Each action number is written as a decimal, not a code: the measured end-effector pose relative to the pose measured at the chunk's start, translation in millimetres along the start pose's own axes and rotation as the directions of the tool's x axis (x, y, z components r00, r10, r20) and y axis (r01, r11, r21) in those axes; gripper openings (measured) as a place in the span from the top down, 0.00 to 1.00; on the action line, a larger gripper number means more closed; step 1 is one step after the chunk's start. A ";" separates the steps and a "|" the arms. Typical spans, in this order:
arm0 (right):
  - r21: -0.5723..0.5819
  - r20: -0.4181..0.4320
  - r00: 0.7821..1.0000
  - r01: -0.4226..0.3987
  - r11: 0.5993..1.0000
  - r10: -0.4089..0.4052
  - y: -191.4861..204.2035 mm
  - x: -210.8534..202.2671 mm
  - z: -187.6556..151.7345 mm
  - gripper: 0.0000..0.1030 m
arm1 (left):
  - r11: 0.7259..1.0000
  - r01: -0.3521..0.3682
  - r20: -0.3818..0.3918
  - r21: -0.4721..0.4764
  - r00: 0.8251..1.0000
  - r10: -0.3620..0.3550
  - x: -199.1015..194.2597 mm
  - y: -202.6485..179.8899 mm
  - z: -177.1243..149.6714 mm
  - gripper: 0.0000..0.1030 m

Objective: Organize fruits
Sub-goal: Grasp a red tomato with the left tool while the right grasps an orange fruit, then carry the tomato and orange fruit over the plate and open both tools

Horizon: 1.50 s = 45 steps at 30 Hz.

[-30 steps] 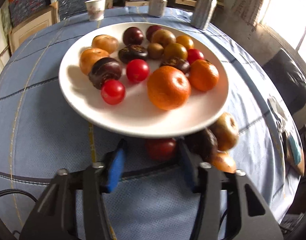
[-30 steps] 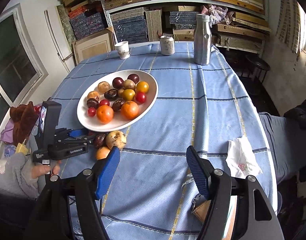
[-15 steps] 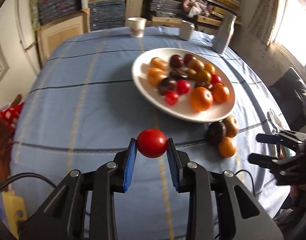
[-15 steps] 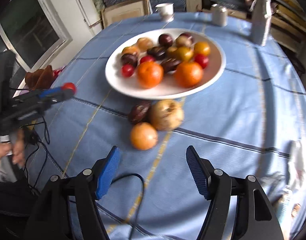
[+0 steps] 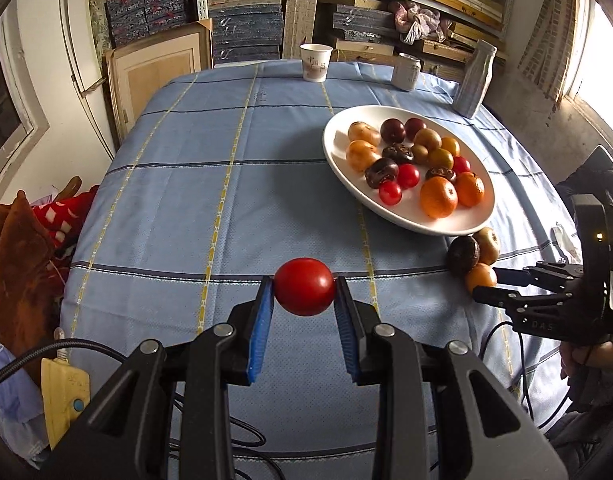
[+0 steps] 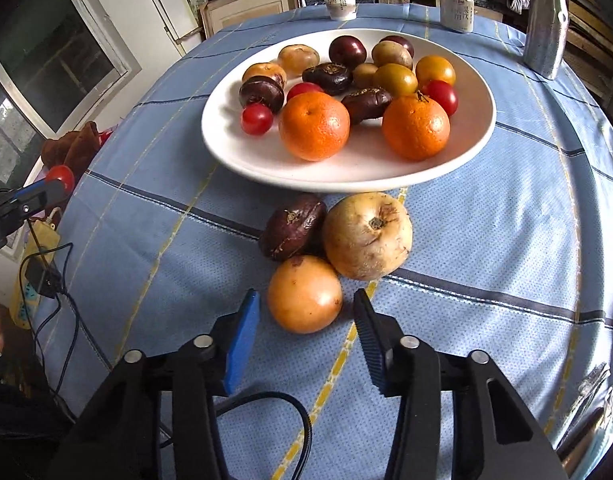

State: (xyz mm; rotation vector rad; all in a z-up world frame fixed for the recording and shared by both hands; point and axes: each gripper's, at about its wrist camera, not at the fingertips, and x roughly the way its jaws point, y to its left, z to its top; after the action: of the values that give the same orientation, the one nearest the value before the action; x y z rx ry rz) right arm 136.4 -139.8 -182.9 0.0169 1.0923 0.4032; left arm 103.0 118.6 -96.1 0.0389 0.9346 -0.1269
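Left tongs [image 5: 304, 294] clamped on a red tomato [image 5: 304, 292], pads pressing its two sides, held off the worktop [image 5: 178, 200] and well short of the white plate [image 5: 446, 228]. Likely lifted clear so it can go onto the plate with the other tomatoes.

Right tongs [image 6: 306, 320] wide open, nothing gripped, jaws straddling the small orange fruit [image 6: 304, 294] just in front of the plate's near rim; pads apart from its skin. Looks lined up to close on it next.

Two more loose fruits touch that one, between it and the plate: a dark purple wrinkled fruit [image 6: 293, 226] and a pale brownish round fruit [image 6: 367, 235]. Tight cluster, so closing may nudge the neighbours.

Plate already holds oranges, tomatoes, dark and yellow fruits; three stragglers plus the held tomato remain off it.
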 end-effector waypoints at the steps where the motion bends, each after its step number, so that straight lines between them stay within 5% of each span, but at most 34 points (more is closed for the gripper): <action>1: 0.000 -0.001 1.000 -0.005 1.000 0.005 -1.3 1.4 0.1 0.58 | 1.000 0.001 -0.001 0.001 1.000 -0.001 0.2 -0.3 -0.2 0.71; 9: -0.038 -0.006 1.000 -0.007 0.999 0.007 2.7 -3.9 -4.3 0.63 | 1.000 0.027 -0.007 -0.008 1.000 -0.027 7.0 -6.5 2.5 0.71; 20: 0.008 0.110 0.993 0.042 0.999 -0.042 -20.1 -71.2 -7.9 0.63 | 0.994 0.104 0.016 0.032 0.994 -0.105 17.5 -40.7 26.7 0.71; 34: 0.063 0.388 0.917 0.079 0.995 -0.097 -48.9 -188.1 44.7 0.63 | 0.981 0.139 0.126 0.136 0.980 -0.156 -16.9 -75.9 101.1 0.71; 40: 0.019 0.409 0.910 0.063 0.998 -0.065 -43.3 -187.7 69.1 0.63 | 0.981 0.132 0.152 0.140 0.976 -0.153 -19.9 -79.3 119.2 0.71; 45: -0.006 0.365 0.931 0.033 0.999 -0.029 -39.2 -163.2 78.5 0.63 | 0.984 0.131 0.117 0.120 0.982 -0.146 -2.8 -76.0 118.1 0.71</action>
State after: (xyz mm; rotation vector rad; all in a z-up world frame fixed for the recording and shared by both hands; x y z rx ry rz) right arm 151.9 -215.0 -14.3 0.0619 0.7209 0.3607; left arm 186.2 33.1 -22.0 0.0690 0.8034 -0.3080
